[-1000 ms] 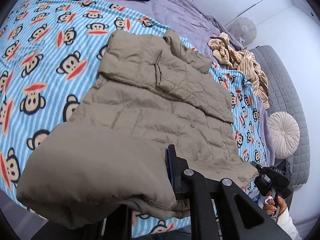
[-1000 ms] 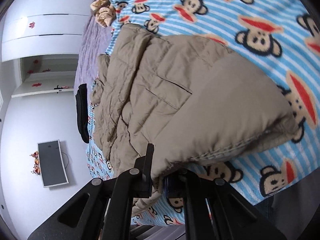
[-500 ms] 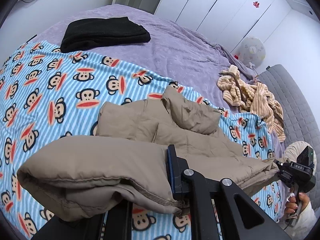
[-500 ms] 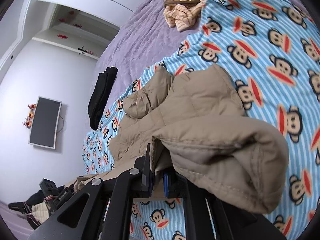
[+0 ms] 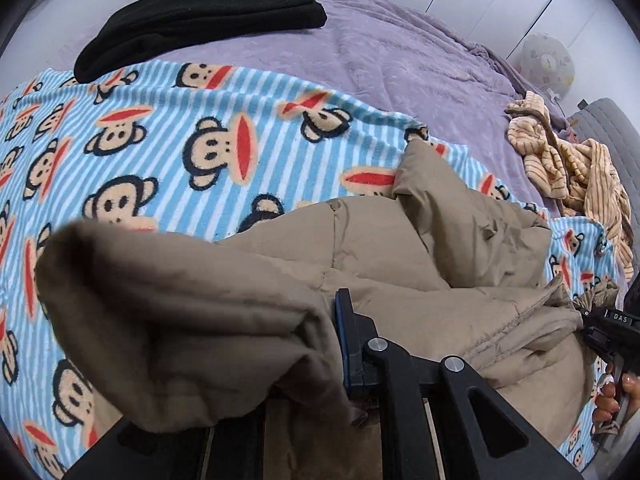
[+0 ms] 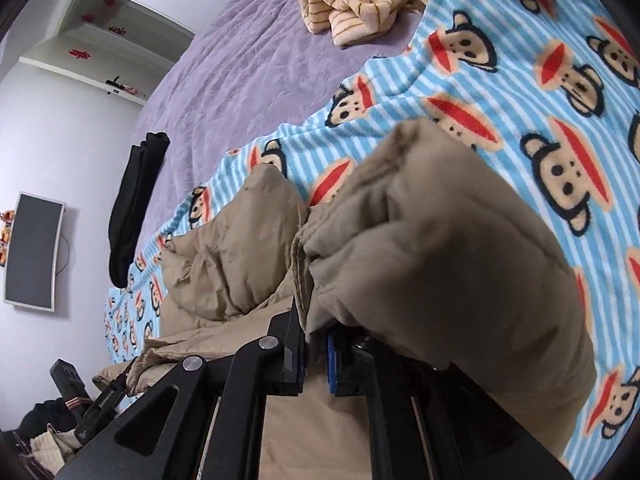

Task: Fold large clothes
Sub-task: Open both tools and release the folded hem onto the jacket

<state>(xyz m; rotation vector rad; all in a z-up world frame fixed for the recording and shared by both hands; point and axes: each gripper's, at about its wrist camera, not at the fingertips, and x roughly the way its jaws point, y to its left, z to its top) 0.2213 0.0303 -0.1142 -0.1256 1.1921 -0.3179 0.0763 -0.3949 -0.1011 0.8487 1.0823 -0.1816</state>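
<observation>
A tan padded jacket (image 5: 400, 264) lies on a blue striped monkey-print blanket (image 5: 168, 152) on the bed. My left gripper (image 5: 328, 344) is shut on the jacket's near hem, and a thick roll of fabric bulges to its left. My right gripper (image 6: 316, 356) is shut on the same hem at the other corner, seen in the right wrist view with the jacket (image 6: 440, 248) bunched over its right finger. Both hold the hem lifted over the rest of the jacket. The right gripper also shows at the left wrist view's right edge (image 5: 612, 332).
A folded black garment (image 5: 200, 20) lies on the purple bedspread (image 5: 400, 60) beyond the blanket. A crumpled yellow striped garment (image 5: 572, 168) lies at the far right. A grey headboard (image 5: 616, 128) and white wardrobe doors stand behind. A wall screen (image 6: 34, 252) is at left.
Both grippers have carried the jacket's hem forward and lower over the jacket, so the folded part now covers most of it. The cameras tilted toward the far side of the bed.
</observation>
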